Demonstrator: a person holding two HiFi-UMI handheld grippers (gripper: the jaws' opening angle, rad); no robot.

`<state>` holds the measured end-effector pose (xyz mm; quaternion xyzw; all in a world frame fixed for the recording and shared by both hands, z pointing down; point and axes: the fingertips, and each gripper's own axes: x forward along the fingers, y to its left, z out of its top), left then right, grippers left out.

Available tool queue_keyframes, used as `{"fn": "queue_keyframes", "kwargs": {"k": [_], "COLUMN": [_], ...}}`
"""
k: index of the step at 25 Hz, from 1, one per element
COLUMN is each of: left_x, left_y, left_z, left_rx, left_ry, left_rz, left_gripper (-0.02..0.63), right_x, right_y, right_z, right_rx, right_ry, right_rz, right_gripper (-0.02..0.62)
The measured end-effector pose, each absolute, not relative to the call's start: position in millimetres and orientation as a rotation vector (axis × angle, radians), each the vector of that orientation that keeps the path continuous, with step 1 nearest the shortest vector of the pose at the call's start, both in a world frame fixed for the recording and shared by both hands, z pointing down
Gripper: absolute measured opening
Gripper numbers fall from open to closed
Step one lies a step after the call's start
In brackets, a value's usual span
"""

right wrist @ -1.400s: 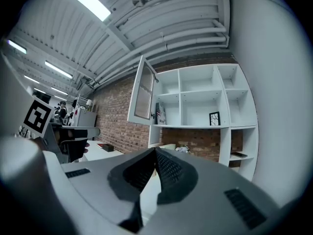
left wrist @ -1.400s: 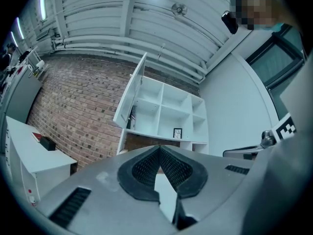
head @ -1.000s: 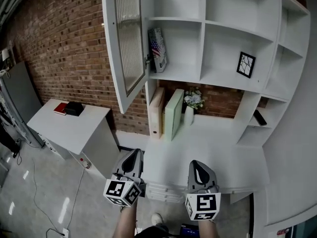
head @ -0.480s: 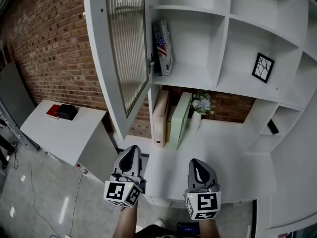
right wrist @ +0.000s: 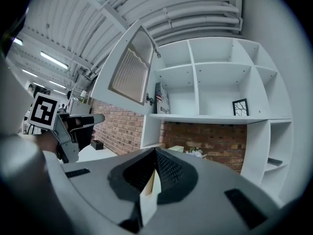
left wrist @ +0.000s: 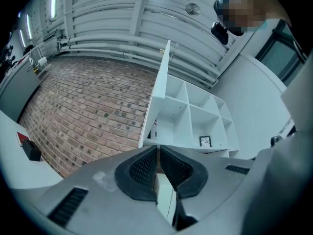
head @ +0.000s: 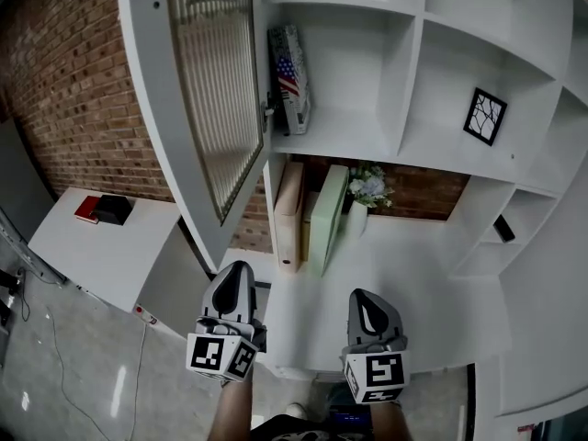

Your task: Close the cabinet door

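You hold both tools low in front of you, side by side. The left gripper (head: 237,272) tips slightly upward and the right gripper (head: 361,296) points level at the shelving. Each has its jaws pressed together with nothing between them. The cabinet door (head: 216,90), white-framed with ribbed glass, stands swung open up and to your left, well apart from both grippers. Below the shelves, a white desk (head: 404,288) carries a beige binder (head: 289,214), a pale green binder (head: 327,211) and a small vase of flowers (head: 366,191). A brick wall (head: 78,90) runs behind, and a low white side table (head: 101,251) stands to the left on the grey floor (head: 55,375).
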<state>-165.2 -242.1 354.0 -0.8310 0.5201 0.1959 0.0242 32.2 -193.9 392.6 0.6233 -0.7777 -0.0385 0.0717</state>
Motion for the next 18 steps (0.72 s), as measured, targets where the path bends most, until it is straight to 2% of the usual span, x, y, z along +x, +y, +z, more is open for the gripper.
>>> {"fn": "queue_keyframes", "kwargs": {"k": [10,13,18], "left_x": [-164,-168,-179], "left_y": [-238,-237,-237], "left_z": [327,321,318], "left_rx": [-2.475,-2.461,-2.434], "left_ry": [1.607,1.615,1.647], "left_rz": [0.671,0.679,0.674], "left_gripper": [0.02,0.091,0.12], "right_x": [35,34,32], "right_y": [-203,-205,-205], "right_z": [383,384,386], "right_rx": [1.826,1.817,1.811], "right_ry": [-2.387,-2.399,-2.408], "right_rz": [-0.149,-0.145,-0.138], "right_gripper": [0.008,0.008,0.008]}}
